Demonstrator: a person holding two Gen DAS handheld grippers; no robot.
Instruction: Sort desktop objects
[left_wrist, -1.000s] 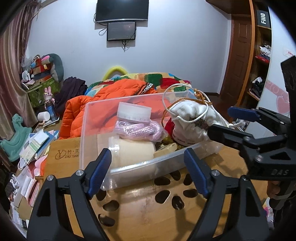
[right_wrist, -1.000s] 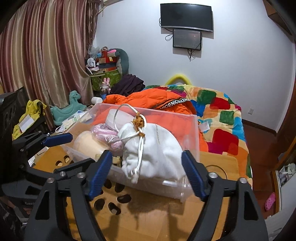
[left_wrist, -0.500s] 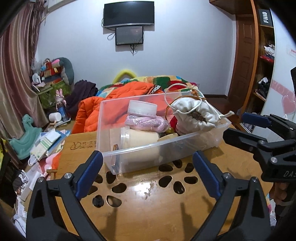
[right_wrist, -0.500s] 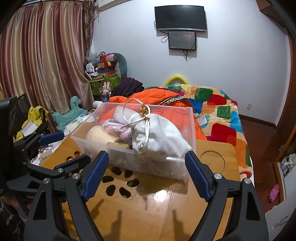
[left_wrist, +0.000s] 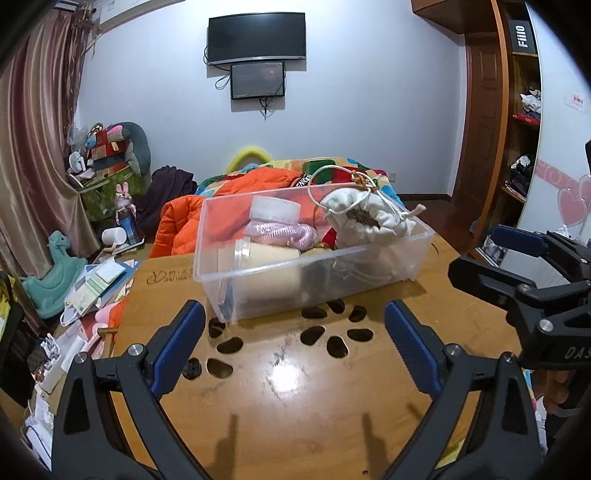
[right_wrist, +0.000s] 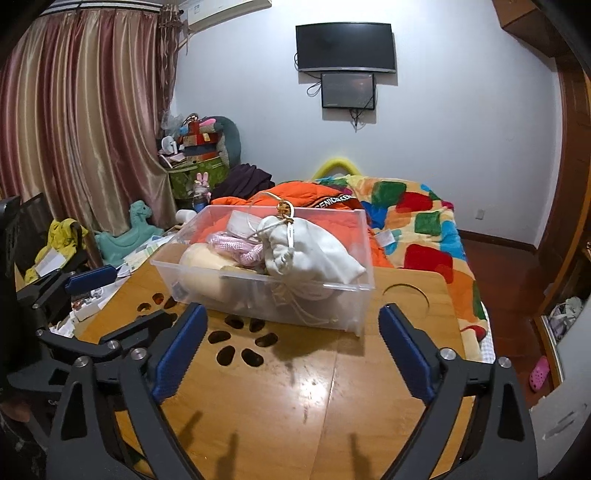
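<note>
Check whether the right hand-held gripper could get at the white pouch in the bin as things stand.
Probably yes. The pouch lies on top in the lidless bin, and the right hand-held gripper, its empty jaws opening, faces it over bare table.

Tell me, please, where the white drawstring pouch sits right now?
In both views, the white drawstring pouch lies inside the clear bin at its right end, beside the pink rope.
</note>
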